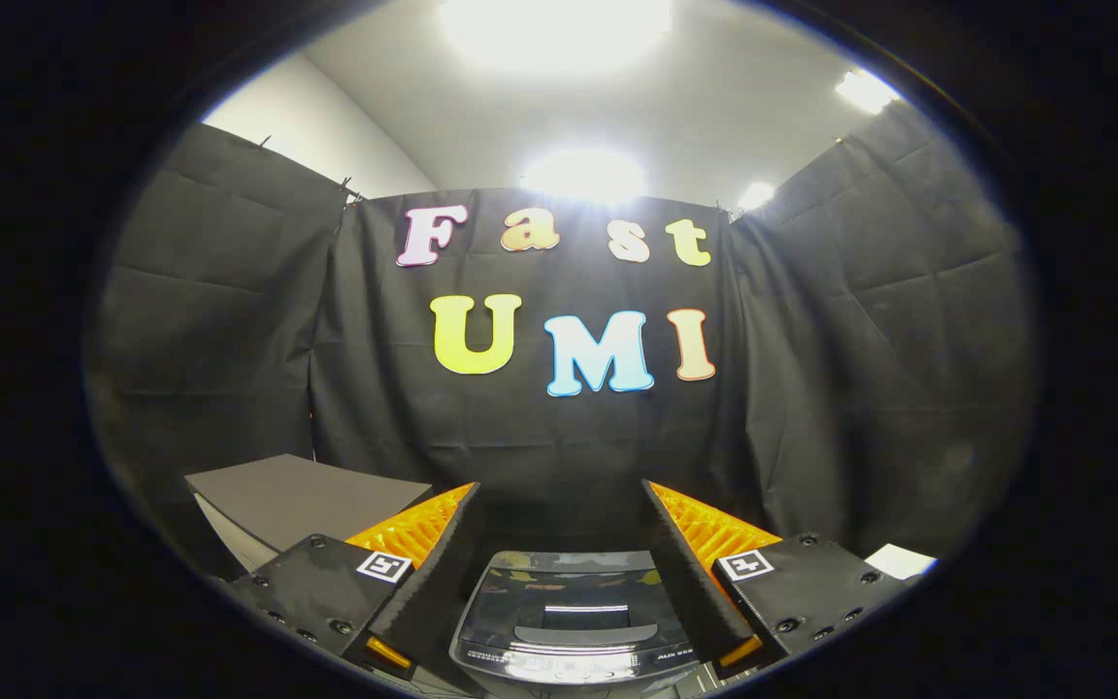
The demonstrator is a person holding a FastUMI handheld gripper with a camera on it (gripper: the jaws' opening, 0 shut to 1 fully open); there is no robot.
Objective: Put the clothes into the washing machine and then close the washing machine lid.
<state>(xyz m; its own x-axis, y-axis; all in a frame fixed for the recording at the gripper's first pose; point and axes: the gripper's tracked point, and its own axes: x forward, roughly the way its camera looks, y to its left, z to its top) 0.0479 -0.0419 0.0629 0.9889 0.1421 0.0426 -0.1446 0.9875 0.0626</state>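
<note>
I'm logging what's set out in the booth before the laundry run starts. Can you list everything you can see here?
washing machine: one, grey with a dark glossy lid that lies shut, low between the claw's fingers and just ahead of them
board: one, dark grey, flat, on a white base, left of the washing machine
white sheet: one, white, small, right of the right finger; cannot tell what it is
ceiling lights: several, bright white, above the black cloth wall
claw: one, black fingers with orange ribbed sides, spread apart and holding nothing
</note>
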